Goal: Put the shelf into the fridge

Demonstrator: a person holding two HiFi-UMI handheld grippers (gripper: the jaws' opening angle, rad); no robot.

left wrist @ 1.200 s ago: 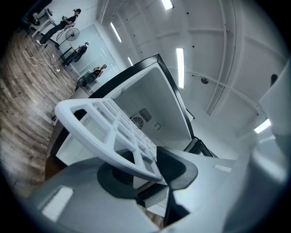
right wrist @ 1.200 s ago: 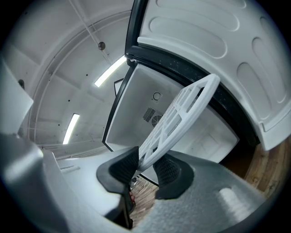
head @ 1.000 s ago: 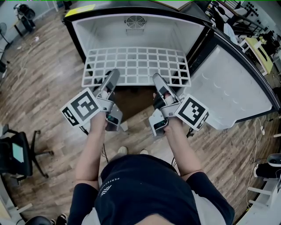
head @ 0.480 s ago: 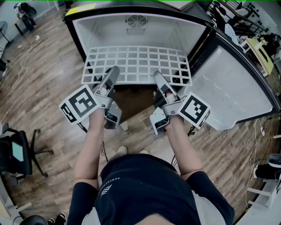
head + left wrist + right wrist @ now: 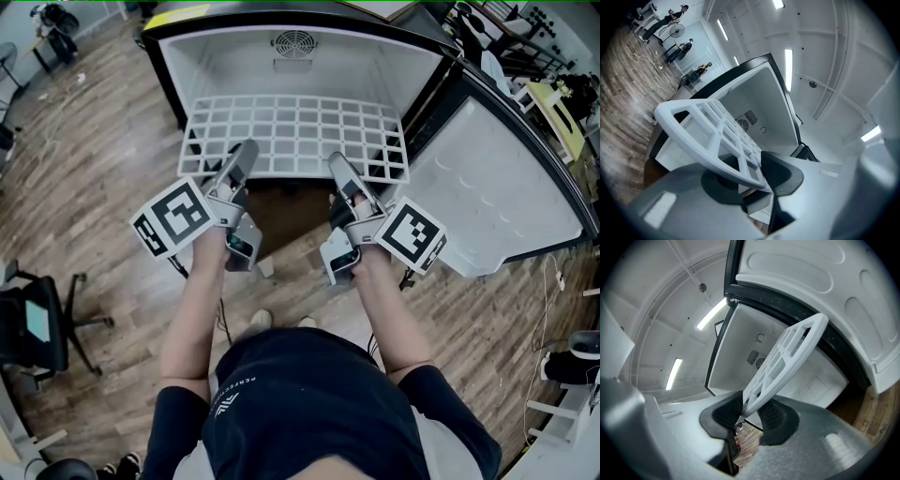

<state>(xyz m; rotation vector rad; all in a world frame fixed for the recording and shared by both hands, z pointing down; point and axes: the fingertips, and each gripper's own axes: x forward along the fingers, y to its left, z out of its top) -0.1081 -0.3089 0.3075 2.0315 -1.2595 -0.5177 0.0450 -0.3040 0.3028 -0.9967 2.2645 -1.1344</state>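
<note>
The white grid shelf (image 5: 295, 136) lies flat in front of the open fridge (image 5: 225, 66), its far edge at the fridge's mouth. My left gripper (image 5: 246, 152) is shut on the shelf's near edge left of the middle. The right gripper (image 5: 337, 163) is shut on the same edge right of the middle. In the left gripper view the shelf (image 5: 708, 126) runs out from between the dark pads of the left gripper (image 5: 757, 171) toward the fridge interior. In the right gripper view the shelf (image 5: 787, 357) is seen edge-on, pinched by the right gripper (image 5: 750, 414).
The fridge door (image 5: 497, 197) hangs open on the right, its white inner side facing up. A fan vent (image 5: 292, 43) sits on the fridge's back wall. An office chair (image 5: 37, 328) stands on the wooden floor at the left. Desks crowd the top right corner.
Both grippers and the shelf have moved a little forward toward the fridge opening. The grips on the shelf's near edge look unchanged.
</note>
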